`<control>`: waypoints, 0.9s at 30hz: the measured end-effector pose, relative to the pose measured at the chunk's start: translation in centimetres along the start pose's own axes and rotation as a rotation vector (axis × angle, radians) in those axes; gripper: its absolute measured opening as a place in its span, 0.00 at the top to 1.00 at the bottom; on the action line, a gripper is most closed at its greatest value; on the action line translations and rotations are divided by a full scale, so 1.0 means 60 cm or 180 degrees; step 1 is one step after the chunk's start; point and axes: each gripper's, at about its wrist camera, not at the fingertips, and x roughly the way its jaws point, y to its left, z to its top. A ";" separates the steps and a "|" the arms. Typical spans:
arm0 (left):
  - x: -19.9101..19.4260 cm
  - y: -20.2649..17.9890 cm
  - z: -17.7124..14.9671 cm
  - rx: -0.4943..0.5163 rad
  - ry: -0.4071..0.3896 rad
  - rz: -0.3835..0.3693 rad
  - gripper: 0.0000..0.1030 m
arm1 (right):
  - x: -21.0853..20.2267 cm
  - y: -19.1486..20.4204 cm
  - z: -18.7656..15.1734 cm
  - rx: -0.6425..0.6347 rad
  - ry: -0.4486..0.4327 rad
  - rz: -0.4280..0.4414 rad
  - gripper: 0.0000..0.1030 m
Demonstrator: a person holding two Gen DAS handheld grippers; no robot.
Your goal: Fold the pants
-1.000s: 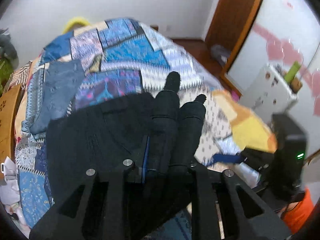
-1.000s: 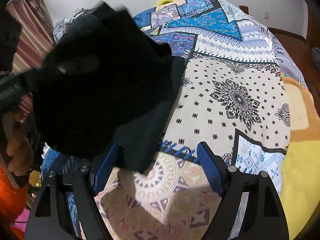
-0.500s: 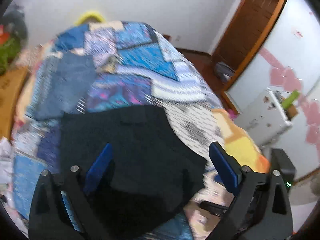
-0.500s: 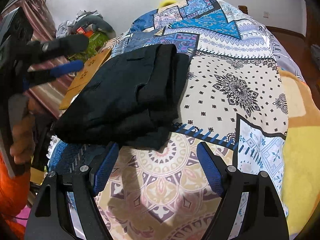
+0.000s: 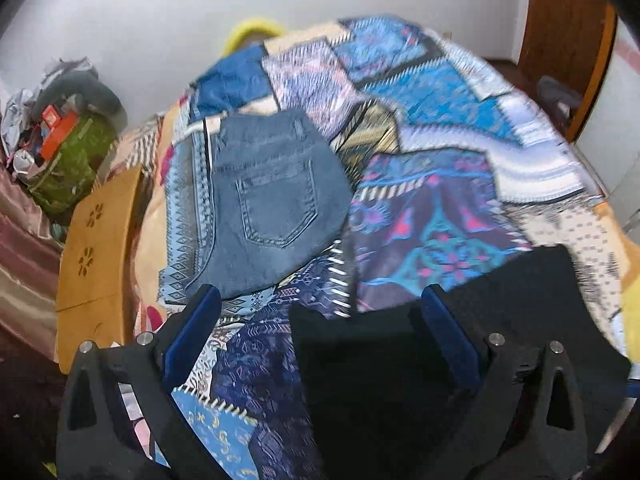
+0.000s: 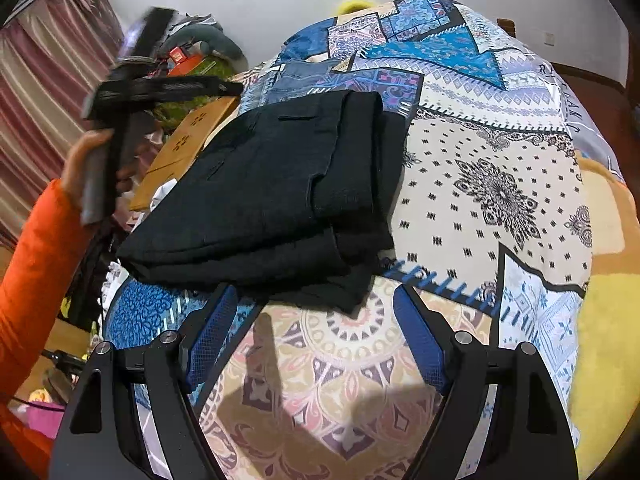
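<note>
The black pants (image 6: 280, 196) lie folded in a flat stack on the patterned bedspread (image 6: 500, 184). In the left wrist view they fill the lower right (image 5: 400, 380). My right gripper (image 6: 316, 340) is open and empty, just in front of the stack's near edge. My left gripper (image 5: 320, 328) is open and empty, above the stack's left part; from the right wrist view it (image 6: 160, 88) is held up in the air left of the pants.
Folded blue jeans (image 5: 268, 200) lie further back on the bed. A wooden board (image 5: 96, 236) and a pile of bags and clothes (image 5: 68, 136) stand left of the bed. A wooden door (image 5: 560, 40) is at far right.
My left gripper opened, let go of the black pants, and swung left and up. The pants dropped into a folded stack on the bed. My right gripper stayed open and still.
</note>
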 end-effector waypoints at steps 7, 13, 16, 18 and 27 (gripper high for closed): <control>0.126 0.026 -0.029 -0.0069 0.0464 0.0255 0.02 | -0.001 -0.017 0.026 0.0070 -0.0099 -0.0085 0.24; 0.116 0.071 -0.076 -0.0455 0.0496 -0.0105 0.02 | -0.009 -0.030 0.031 0.0108 -0.0127 -0.0202 0.24; 0.096 0.094 -0.116 -0.0573 0.0538 -0.0210 0.02 | -0.019 -0.035 0.028 0.0151 -0.0168 -0.0226 0.24; 0.081 0.104 -0.139 -0.0616 0.0557 -0.0221 0.02 | -0.026 -0.035 0.025 0.0171 -0.0191 -0.0226 0.24; -0.035 0.100 -0.262 -0.0611 0.0518 -0.0364 0.02 | -0.062 0.004 0.013 0.0044 -0.0320 -0.0206 0.24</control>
